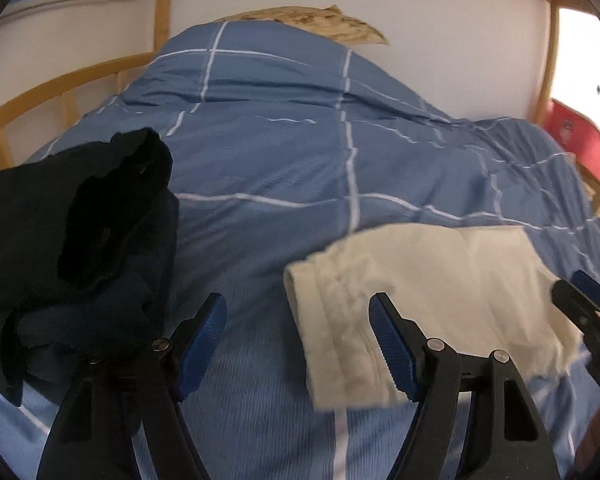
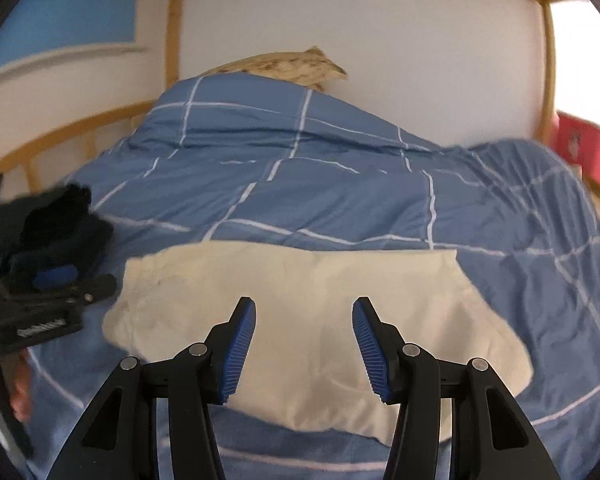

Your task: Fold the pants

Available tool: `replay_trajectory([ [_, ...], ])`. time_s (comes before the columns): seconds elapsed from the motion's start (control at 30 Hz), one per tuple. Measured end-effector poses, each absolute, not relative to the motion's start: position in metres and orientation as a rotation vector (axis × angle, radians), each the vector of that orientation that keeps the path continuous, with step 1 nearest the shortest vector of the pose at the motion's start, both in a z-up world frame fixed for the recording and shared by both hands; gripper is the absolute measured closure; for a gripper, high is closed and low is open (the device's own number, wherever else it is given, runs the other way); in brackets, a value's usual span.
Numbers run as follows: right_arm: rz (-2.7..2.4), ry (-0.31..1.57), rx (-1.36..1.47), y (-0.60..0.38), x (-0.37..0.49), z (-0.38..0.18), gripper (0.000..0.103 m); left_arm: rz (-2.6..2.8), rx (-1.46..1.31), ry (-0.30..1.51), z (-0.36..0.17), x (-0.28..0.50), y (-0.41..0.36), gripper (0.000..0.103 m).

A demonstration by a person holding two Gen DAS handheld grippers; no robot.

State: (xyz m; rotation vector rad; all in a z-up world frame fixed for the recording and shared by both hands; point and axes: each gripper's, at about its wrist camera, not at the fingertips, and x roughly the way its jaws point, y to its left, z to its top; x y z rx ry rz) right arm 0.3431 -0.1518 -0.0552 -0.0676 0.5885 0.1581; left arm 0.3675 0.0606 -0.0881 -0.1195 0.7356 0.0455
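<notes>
My left gripper (image 1: 298, 346) stands wide with nothing between its pads; the cream pants (image 1: 432, 304) lie under and beyond its right finger (image 1: 392, 344), their seamed, hemmed end crossing below that pad, though I cannot tell whether it touches the cloth. Only this view shows that hem clearly, and only here does the dark clothes pile (image 1: 76, 232) loom large just beyond my left finger (image 1: 204, 344).

My right gripper (image 2: 304, 346) is parted to a middling gap, empty, hovering over the pants (image 2: 300, 292), which spread beyond and to both sides of its fingertips. This view alone shows the whole folded bundle: a broad, soft, rumpled slab, its far edge fairly straight, lying on the blue checked duvet (image 2: 340, 184). It also catches my left gripper (image 2: 56, 280) from the side, out past the bundle's left end.

I count one pair of pants, one dark pile, one duvet, one patterned pillow (image 2: 288, 66), two grippers.
</notes>
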Motion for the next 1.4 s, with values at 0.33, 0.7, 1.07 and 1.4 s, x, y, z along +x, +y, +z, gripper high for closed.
replay_trajectory([
  [0.33,0.138,0.623,0.036,-0.165,0.357,-0.078,0.051,0.131,-0.102,0.702,-0.086,0.358,0.060,0.031],
  [0.7,0.079,0.565,0.038,-0.223,0.353,-0.051,0.051,0.002,-0.021,0.630,-0.049,0.346,0.013,0.030],
  [1.07,0.225,0.718,-0.082,-0.284,0.438,-0.047,0.051,-0.065,-0.033,0.628,-0.021,0.400,-0.087,0.025],
  [1.4,0.297,0.820,-0.290,-0.309,0.502,-0.092,0.052,-0.160,-0.002,0.706,-0.078,0.452,-0.139,0.025],
])
